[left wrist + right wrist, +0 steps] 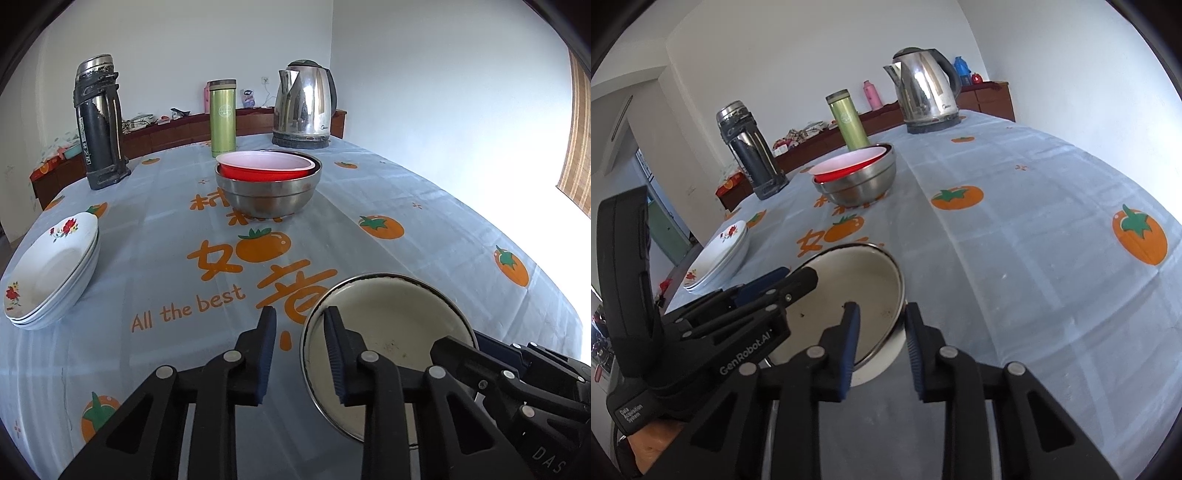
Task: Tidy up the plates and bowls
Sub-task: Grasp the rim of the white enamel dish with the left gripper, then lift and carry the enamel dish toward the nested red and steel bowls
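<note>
A cream enamel bowl [399, 321] [849, 291] with a dark rim sits at the table's near edge. My left gripper [300, 312] [798, 275] straddles its left rim, one finger inside and one outside, with a sliver of cloth showing beside the rim. My right gripper [882, 308] [469, 341] straddles the right rim the same way, jaws narrow and a gap left at the inner pad. Farther back, a red bowl [266, 170] [846, 166] lies nested in a steel bowl [269, 195] [864, 184]. A stack of white flowered plates [51, 273] [720, 254] rests at the left edge.
At the far end of the table [424, 229] stand a steel kettle [304, 107] [927, 92], a green flask [222, 114] [847, 122] and a black thermos [98, 122] [750, 151]. Beyond them a wooden sideboard [177, 129] runs along the wall.
</note>
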The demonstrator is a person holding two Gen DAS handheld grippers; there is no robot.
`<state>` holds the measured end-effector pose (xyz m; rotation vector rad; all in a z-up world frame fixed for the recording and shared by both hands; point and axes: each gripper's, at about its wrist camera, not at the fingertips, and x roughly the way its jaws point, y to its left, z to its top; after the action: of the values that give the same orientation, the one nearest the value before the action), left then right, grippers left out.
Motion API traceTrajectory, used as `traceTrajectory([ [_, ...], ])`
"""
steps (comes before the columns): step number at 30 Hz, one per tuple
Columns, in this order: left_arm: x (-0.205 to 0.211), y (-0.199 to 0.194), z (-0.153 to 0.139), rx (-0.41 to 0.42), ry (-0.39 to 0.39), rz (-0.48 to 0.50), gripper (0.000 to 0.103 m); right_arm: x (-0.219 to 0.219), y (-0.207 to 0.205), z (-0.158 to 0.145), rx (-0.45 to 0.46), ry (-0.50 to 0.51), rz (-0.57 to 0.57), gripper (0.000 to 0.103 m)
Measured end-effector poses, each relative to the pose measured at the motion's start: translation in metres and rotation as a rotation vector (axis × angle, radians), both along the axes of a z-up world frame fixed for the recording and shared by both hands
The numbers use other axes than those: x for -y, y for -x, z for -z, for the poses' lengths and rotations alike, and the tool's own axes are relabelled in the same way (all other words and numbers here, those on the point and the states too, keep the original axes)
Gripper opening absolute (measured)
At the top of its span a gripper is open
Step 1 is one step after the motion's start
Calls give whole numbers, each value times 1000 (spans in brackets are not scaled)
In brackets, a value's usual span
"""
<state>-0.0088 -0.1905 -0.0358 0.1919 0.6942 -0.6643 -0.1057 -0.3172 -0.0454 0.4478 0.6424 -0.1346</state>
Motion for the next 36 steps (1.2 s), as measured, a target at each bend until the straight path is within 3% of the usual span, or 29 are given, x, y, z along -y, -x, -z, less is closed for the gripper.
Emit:
traceTrajectory([
  [6,3,4,0,12,-2,22,17,-1,0,-1,-6,3,12,19],
  [16,-6,-1,0,-49,64,9,17,-3,-1,-3,-24,-3,18,16],
  [36,-12,7,-14,8,90,-3,17,-4,5,-18,9,-10,20,14],
])
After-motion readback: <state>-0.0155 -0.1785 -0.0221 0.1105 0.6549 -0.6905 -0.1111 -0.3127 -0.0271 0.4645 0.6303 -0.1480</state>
